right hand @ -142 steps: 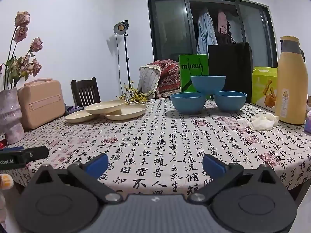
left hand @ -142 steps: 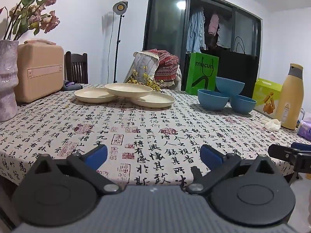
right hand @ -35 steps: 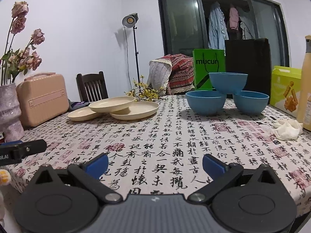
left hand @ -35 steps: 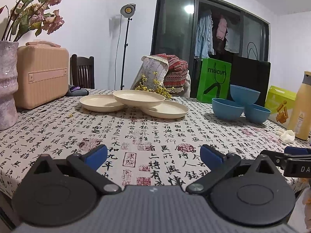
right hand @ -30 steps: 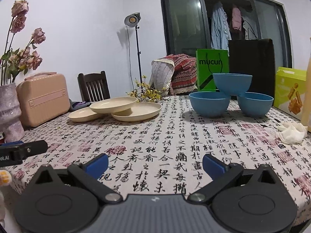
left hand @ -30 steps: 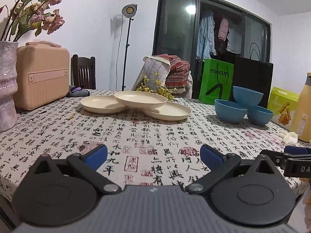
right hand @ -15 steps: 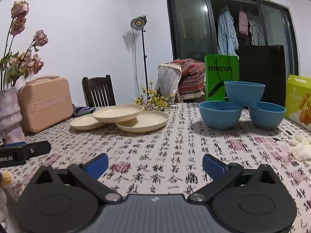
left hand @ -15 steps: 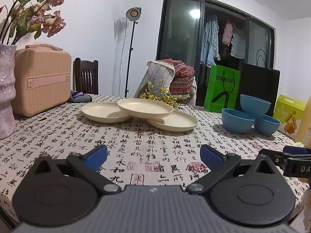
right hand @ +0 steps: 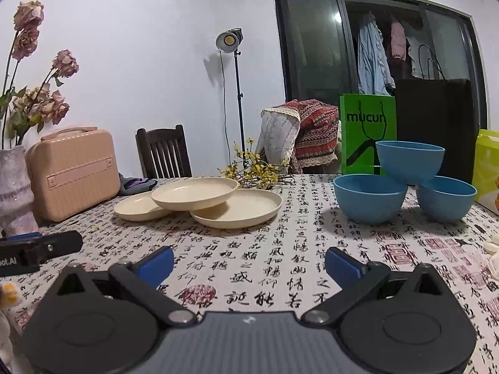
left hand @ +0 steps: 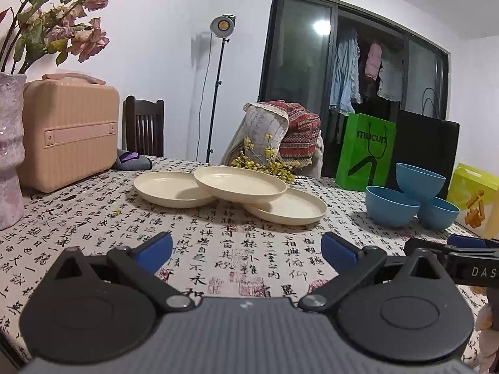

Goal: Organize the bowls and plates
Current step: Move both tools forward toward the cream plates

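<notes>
A wide surface (left hand: 93, 218) draped in a white cloth printed with black calligraphy and red seals fills the lower half of both views. At 9 o'clock on it stands a ribbed, peach-coloured hard case (left hand: 70, 134) with a handle on top, and beside that, at the left edge, a mottled lilac ceramic vase (left hand: 9, 152) holding dried pink roses. A dark wooden chair (right hand: 163, 152) stands behind the far edge at 11 o'clock, and a bright green paper bag (right hand: 368, 131) with black lettering stands at 1 o'clock.

The left gripper (left hand: 246, 246) hovers low over the near edge, its two blue-tipped fingers (left hand: 154, 247) spread wide with only cloth between them. The right gripper (right hand: 248, 260) hovers likewise, fingers (right hand: 343, 263) released and apart, grasping nothing. Each tool's tip shows at the edge of the other's view.

Three shallow cream-coloured round plates (right hand: 215, 202) lie near the middle of the surface, at 12 o'clock from the left gripper and 11 o'clock from the right. Two rest flat on the cloth side by side, and the third plate (left hand: 240, 184) sits across both, tilted slightly, overlapping their inner rims.

Three matte blue round bowls (right hand: 369, 198) stand at 1 o'clock from the right gripper, just beside the green bag. Two stand upright on the cloth, and the third bowl (right hand: 410, 157) is perched on their touching rims.

A sprig of small yellow flowers (right hand: 254, 170) lies just behind the plates.
</notes>
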`<state>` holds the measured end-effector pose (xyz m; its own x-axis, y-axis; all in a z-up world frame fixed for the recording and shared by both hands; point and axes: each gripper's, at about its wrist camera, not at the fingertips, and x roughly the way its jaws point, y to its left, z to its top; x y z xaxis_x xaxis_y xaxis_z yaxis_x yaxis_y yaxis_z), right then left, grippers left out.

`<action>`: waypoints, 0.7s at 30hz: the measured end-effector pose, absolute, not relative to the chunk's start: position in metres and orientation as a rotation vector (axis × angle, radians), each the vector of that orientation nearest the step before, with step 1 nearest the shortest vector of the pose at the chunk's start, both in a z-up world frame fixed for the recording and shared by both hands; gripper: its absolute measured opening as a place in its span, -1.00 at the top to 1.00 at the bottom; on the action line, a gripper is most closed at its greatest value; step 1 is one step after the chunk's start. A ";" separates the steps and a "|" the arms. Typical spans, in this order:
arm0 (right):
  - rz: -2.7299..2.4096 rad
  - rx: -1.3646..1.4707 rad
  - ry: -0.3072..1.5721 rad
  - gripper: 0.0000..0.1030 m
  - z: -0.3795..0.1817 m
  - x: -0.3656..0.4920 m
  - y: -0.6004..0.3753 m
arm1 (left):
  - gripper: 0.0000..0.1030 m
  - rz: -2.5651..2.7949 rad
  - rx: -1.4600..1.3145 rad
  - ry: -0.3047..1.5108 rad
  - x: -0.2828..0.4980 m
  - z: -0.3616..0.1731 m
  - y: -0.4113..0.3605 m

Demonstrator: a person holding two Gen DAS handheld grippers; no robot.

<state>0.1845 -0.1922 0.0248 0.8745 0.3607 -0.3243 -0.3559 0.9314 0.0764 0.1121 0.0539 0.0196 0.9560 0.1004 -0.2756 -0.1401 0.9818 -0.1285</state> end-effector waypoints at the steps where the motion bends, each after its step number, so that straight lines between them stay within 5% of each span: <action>1: 0.375 0.013 0.339 -1.00 0.025 0.187 -0.192 | -1.00 0.127 -0.151 0.271 0.114 0.020 0.055; 21: 0.399 -0.026 0.332 -1.00 0.038 0.221 -0.175 | -1.00 0.200 -0.177 0.228 0.144 0.040 0.076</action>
<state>0.2206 -0.1746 0.0385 0.8685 0.3769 -0.3219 -0.3853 0.9219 0.0399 0.1442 0.0756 0.0396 0.9546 0.1756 -0.2404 -0.2155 0.9647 -0.1510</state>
